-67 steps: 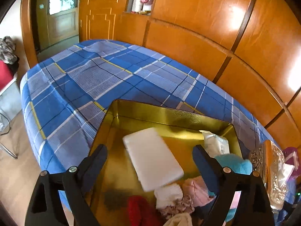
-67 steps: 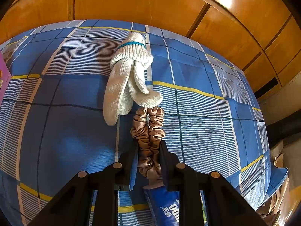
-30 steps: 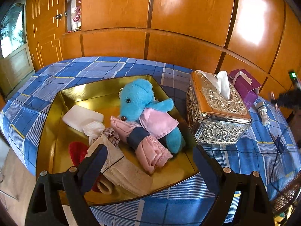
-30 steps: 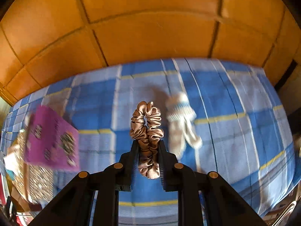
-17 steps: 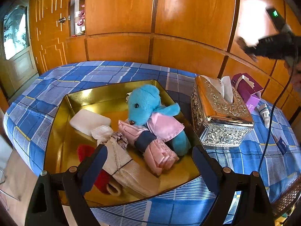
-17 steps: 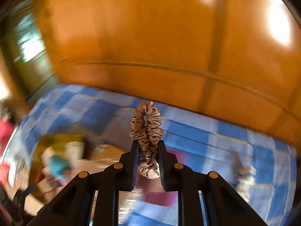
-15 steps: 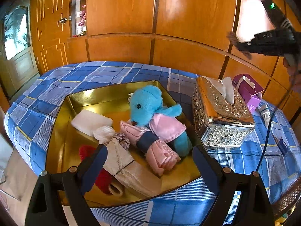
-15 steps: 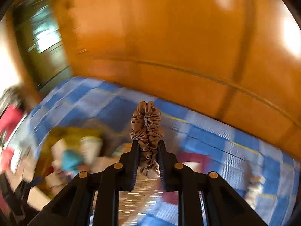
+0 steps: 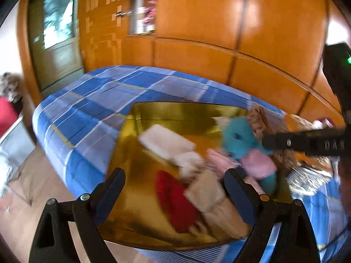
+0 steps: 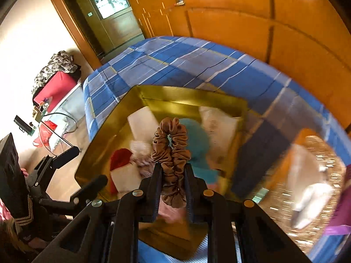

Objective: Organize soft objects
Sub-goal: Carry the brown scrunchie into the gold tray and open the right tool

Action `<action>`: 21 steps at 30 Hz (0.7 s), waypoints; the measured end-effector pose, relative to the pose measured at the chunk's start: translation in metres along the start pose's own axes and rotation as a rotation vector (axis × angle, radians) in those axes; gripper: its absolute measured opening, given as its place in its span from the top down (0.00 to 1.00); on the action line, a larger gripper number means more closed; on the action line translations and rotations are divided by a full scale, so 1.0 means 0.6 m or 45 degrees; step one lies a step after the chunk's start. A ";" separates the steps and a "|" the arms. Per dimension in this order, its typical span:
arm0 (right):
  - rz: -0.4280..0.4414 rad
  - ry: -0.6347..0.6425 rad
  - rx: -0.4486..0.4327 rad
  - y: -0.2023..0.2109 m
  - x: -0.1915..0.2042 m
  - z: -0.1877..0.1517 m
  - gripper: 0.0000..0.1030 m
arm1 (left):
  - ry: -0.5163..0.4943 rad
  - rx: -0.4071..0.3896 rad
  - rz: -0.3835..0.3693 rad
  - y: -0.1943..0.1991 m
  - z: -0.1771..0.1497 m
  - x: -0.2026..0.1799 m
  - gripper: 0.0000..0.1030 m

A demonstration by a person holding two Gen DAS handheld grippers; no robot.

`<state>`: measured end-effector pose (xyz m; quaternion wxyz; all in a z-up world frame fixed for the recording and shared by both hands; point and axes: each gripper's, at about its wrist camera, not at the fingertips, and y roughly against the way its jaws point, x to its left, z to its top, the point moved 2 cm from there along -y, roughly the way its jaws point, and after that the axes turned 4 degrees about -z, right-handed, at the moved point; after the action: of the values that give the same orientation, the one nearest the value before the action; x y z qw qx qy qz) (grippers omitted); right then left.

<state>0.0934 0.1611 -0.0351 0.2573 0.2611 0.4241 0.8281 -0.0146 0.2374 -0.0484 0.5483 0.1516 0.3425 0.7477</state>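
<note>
My right gripper [image 10: 172, 166] is shut on a brown satin scrunchie [image 10: 171, 146] and holds it in the air above the gold tray [image 10: 153, 93]. The scrunchie also shows, blurred, in the left wrist view [image 9: 260, 120] at the right gripper's tip. The tray [image 9: 175, 109] on the blue plaid bed holds a blue teddy [image 9: 237, 140], a white pad [image 9: 164, 141], a red item [image 9: 173, 199], a beige cloth [image 9: 210, 197] and pink cloths [image 9: 258, 166]. My left gripper [image 9: 173, 182] is open and empty, hovering over the tray's near edge.
An ornate silver tissue box [image 10: 318, 171] stands right of the tray, with a purple box [image 10: 344, 201] beyond it. Orange wooden wall panels [image 9: 219, 22] back the bed. A door [image 10: 114, 13] and a red chair with clothes [image 10: 57, 81] are at left.
My right gripper has carried the scrunchie from the far side of the bed across to above the gold tray. My left gripper has swung left and closer to the tray.
</note>
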 end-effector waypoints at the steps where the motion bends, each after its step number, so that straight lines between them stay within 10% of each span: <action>1: 0.008 -0.012 0.001 -0.011 0.008 0.004 0.82 | 0.023 -0.002 0.012 -0.002 0.001 0.010 0.11; 9: -0.005 -0.122 -0.026 -0.066 0.024 0.038 0.61 | 0.048 0.016 0.002 -0.014 -0.006 0.020 0.11; 21: -0.132 -0.132 -0.213 0.017 0.011 -0.015 0.61 | -0.008 -0.001 -0.028 -0.005 -0.007 -0.007 0.11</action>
<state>0.0804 0.1552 -0.0296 0.3423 0.2587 0.3526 0.8316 -0.0133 0.2325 -0.0530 0.5578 0.1499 0.3420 0.7413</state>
